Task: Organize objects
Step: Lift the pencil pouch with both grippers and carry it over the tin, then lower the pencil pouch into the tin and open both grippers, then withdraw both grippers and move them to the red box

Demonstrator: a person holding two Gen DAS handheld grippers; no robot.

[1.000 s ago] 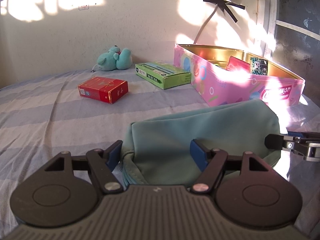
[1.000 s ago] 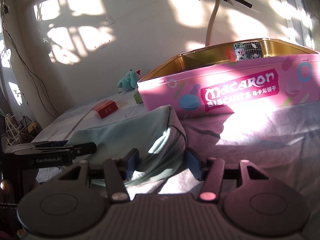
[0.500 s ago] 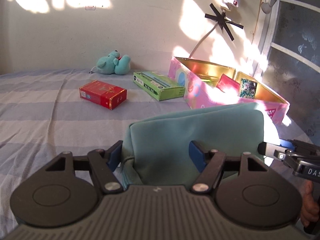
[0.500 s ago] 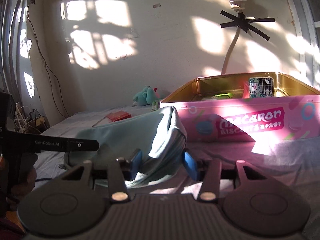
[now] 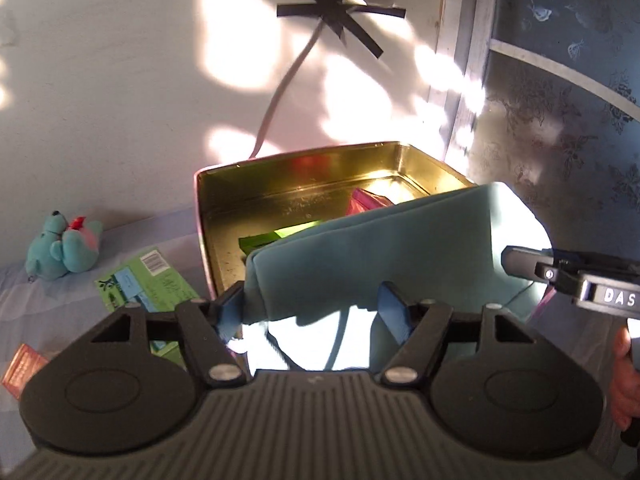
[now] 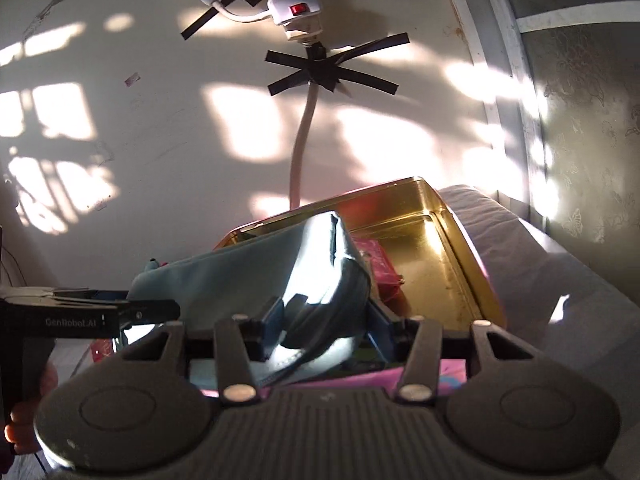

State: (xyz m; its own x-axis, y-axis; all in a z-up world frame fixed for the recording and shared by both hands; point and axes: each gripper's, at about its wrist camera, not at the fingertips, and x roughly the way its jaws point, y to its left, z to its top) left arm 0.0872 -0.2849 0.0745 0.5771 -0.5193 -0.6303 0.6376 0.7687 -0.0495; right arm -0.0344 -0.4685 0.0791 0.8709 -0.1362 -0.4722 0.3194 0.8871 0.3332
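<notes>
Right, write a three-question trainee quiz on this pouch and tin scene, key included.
1. True or false: the teal pouch lies flat on the bed.
2. What does the pouch hang above? A) green box B) open tin C) plush toy
3. What grips the pouch's two ends?

Key: 1. False, it is lifted. 2. B. 3. The left gripper and right gripper, one at each end.

The teal pouch (image 5: pixel 372 248) hides most of the tin's (image 5: pixel 224 196) contents, the red box (image 5: pixel 20 364) at 8 o'clock gets cropped, and print on the green carton (image 5: pixel 144 280) is unreadable.
</notes>
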